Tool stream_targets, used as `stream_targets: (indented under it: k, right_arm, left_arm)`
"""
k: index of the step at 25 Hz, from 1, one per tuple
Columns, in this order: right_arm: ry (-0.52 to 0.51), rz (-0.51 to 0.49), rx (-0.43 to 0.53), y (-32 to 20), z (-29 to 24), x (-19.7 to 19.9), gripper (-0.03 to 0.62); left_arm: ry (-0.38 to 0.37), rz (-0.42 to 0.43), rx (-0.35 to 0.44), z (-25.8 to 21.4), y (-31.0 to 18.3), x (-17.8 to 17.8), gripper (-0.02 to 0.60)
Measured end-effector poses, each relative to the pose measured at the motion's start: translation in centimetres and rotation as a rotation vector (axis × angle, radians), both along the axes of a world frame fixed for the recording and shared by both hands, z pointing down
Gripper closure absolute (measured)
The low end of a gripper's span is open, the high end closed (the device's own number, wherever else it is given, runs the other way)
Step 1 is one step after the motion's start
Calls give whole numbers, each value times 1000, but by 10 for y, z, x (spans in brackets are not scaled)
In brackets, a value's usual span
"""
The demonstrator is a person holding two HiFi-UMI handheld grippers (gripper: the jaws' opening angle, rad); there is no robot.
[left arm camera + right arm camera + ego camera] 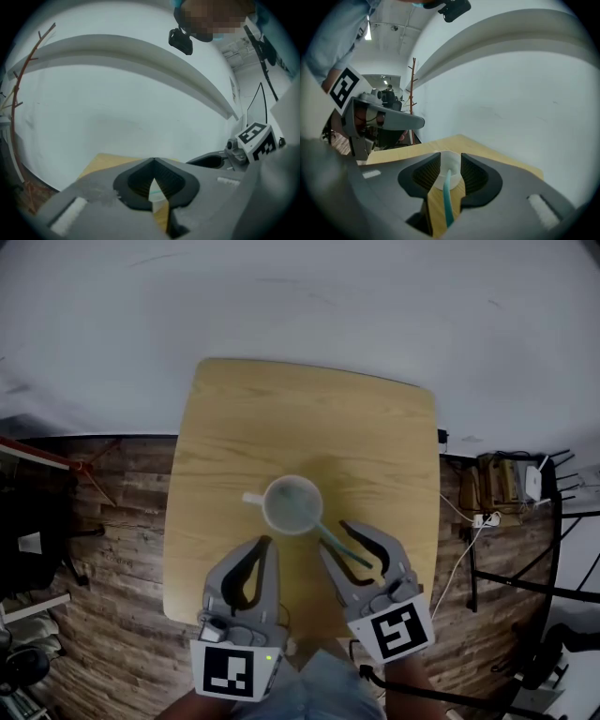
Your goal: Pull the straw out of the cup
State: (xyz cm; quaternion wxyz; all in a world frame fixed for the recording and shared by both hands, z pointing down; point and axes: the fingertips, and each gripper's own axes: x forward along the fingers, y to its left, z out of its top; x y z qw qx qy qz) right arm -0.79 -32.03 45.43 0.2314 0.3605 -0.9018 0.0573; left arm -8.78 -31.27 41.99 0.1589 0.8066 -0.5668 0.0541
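Note:
A white cup [292, 504] stands near the middle of the wooden table [281, 409], its handle pointing left. A teal straw [339, 546] leans out of it toward the near right. My right gripper [335, 537] is open, and the straw runs between its jaws without either pad pressing on it. The right gripper view shows the straw [448, 199] in the gap of the right gripper [450, 161], with the cup [451, 169] just ahead. My left gripper [265, 541] is shut and empty, just near of the cup. In the left gripper view, the left gripper [153, 160] has its tips touching.
The table's near edge lies under both grippers. On the wood-pattern floor to the right are cables with a power strip [487, 518] and a black metal frame [525, 582]. A red rack [56, 460] stands at the left. A white wall rises beyond the table.

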Motion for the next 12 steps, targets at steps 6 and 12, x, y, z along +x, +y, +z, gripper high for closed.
stream_targets:
  k: [6, 12]
  right_arm:
    - [7, 11, -50, -3, 26, -3, 471]
    - [23, 35, -73, -3, 37, 0, 536]
  left_arm:
    - [6, 21, -57, 25, -11, 0, 561]
    - [11, 32, -69, 32, -15, -2, 561]
